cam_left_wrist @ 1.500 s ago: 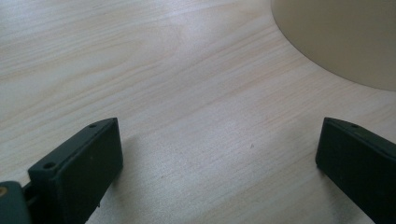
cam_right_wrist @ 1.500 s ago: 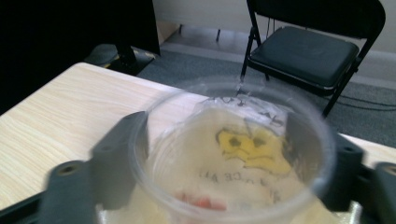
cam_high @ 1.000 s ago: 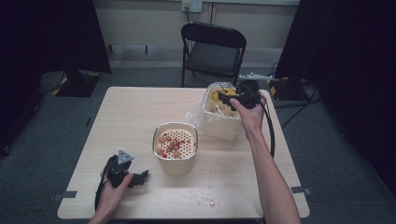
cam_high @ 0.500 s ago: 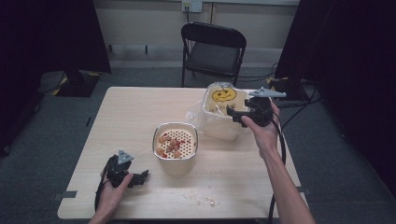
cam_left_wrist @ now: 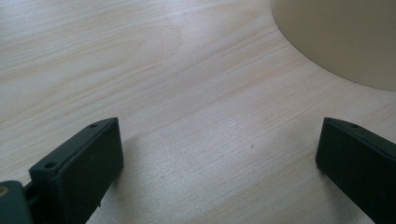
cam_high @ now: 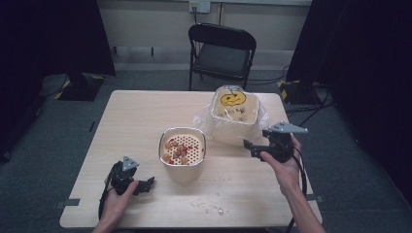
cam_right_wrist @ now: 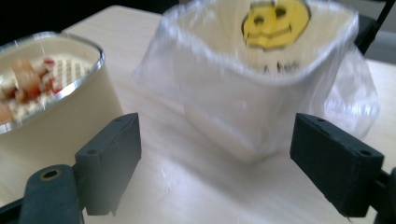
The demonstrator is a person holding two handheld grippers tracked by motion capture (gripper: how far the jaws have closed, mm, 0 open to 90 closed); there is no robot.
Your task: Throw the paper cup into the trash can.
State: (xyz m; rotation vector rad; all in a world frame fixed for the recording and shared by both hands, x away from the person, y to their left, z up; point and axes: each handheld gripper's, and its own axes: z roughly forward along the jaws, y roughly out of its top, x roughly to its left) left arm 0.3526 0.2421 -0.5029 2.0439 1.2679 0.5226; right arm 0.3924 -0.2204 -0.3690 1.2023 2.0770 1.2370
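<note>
While the left hand-held gripper is resting released and empty on the desk, the right hand-held gripper, its jaws just opening further with nothing between them, is hovering beside the bag-lined bin. Next, it should be approaching the nearby strainer tub level, clearing the loose plastic.

Left gripper, lower left of the high view: black body, grey three-cornered plate on top, black cable trailing. Right gripper, right of centre: same build, larger grey plate. Jaws are black rectangular blocks with small screw holes; forearms bare.
</note>
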